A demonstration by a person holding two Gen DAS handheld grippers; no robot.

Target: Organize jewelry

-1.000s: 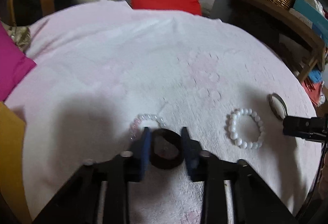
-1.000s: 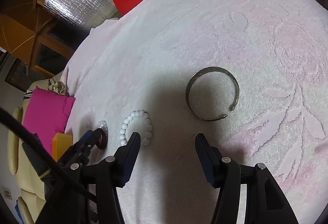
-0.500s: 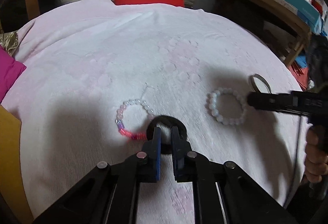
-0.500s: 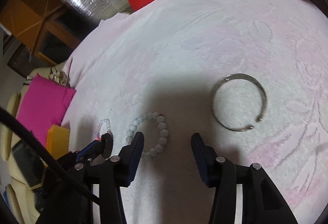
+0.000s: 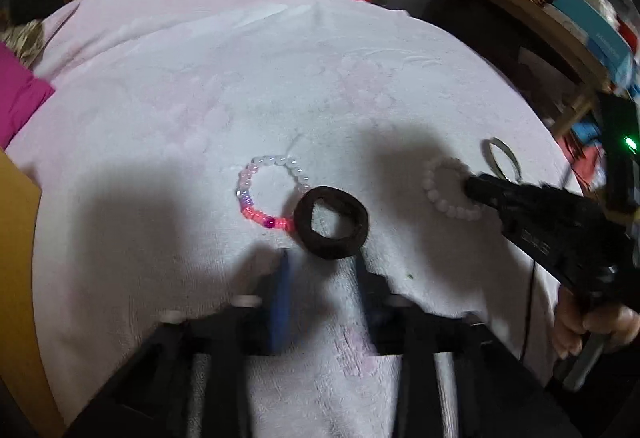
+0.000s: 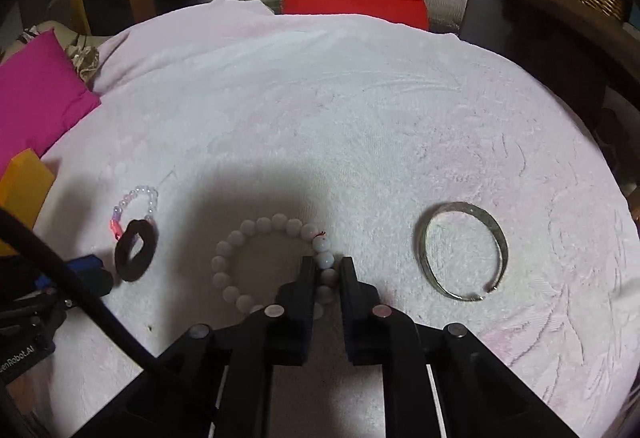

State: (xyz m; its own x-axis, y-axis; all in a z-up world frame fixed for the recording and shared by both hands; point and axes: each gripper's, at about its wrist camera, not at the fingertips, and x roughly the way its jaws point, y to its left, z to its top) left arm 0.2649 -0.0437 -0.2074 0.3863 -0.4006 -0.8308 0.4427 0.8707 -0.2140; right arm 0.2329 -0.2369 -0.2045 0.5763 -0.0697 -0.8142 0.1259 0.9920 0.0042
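The white bead bracelet [image 6: 276, 262] is pinched by the right hand-held gripper [image 6: 325, 270]; lift gently, while the left hand-held gripper [image 5: 320, 266] is opening, empty.

A pale pink towel [image 6: 360, 125] carries four rings (well apart): colored bead bracelet [image 5: 264, 193], black band [image 5: 332, 224], white bead bracelet [image 6: 256, 250], metal bangle [image 6: 464, 250].

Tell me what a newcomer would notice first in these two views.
The right gripper pinching the white round-bead bracelet, low on the pale pink embossed cloth. Right of it lies the open silver metal bangle; left, a black fabric ring before the opening left gripper.
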